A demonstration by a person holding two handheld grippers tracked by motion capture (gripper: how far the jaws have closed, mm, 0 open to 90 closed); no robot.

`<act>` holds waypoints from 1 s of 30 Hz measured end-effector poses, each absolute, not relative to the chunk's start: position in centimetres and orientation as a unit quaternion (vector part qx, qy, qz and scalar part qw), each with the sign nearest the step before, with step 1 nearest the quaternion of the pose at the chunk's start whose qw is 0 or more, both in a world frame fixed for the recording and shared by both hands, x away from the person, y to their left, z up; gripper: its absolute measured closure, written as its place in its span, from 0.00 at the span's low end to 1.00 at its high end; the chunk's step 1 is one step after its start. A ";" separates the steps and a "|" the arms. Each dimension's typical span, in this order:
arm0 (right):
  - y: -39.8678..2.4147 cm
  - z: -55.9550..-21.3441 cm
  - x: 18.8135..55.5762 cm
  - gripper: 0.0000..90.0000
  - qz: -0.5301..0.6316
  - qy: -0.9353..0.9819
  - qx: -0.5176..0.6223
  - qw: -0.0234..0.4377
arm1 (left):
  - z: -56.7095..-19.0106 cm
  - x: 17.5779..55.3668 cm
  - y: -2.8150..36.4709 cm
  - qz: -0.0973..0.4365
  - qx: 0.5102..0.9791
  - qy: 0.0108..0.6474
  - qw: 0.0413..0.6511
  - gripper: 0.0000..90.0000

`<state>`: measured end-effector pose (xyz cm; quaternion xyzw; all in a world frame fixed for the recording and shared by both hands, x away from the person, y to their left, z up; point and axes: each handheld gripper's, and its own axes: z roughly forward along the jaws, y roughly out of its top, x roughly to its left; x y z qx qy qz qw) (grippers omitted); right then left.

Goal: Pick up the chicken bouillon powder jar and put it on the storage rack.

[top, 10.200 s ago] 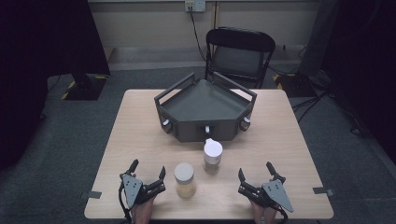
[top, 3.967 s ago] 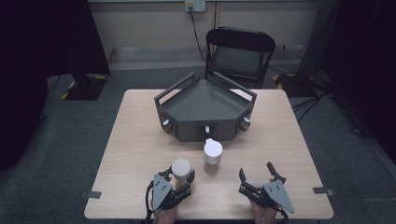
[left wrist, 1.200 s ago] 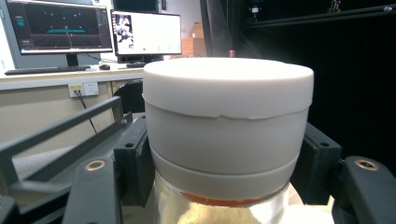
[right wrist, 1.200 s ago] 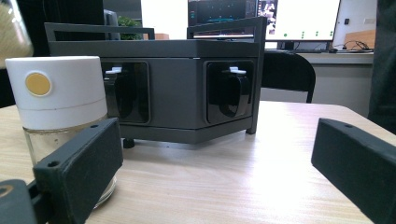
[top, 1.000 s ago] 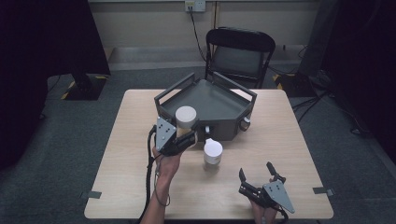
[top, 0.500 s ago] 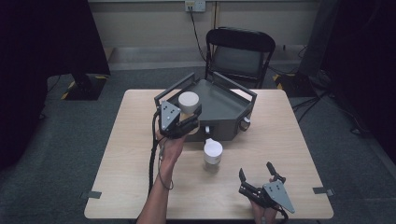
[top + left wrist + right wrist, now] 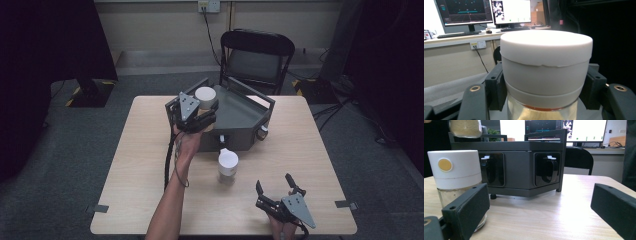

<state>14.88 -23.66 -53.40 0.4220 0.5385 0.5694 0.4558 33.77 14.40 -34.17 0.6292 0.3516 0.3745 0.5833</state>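
A: In the high view, what sits mid-frame?
B: A pale wood-grain counter (image 7: 150, 165) carrying a dark grey angular rack (image 7: 240, 117). The left gripper (image 7: 200, 117), upper centre of the frame, is clenched on a white-capped jar (image 7: 205, 97) held up at the rack's left corner. A second jar (image 7: 228, 165) stands on the counter just below the rack. At lower right, the right gripper (image 7: 275, 187) lies low with its jaws spread, grasping nothing.

A: What does the left gripper view add?
B: Texture. The held jar's cap (image 7: 546, 57) is smooth matte white and cylindrical with a stepped collar, above clear glass holding pale tan powder. Black pads (image 7: 496, 87) press both sides.

A: And the right gripper view?
B: The rack's front, centre frame, has two recessed black pockets with white-tipped latches. The standing jar (image 7: 455, 173) at left shows a yellow dot on its cap, beside the left jaw. The jaws stand wide apart. The held jar's grainy bottom (image 7: 465, 127) shows at upper left.
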 end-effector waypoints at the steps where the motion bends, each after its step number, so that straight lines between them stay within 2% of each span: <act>1: -23.7 -53.4 14.9 0.01 0.570 0.539 0.422 0.456 | -34.3 34.0 14.3 0.374 0.629 0.353 0.583 0.39; 17: -23.7 -53.4 14.9 0.01 0.570 0.539 0.421 0.455 | -34.7 36.3 14.2 0.368 0.628 0.377 0.573 0.39; 30: -23.7 -53.4 14.9 0.01 0.570 0.539 0.421 0.455 | -34.6 36.6 14.0 0.359 0.639 0.377 0.566 0.39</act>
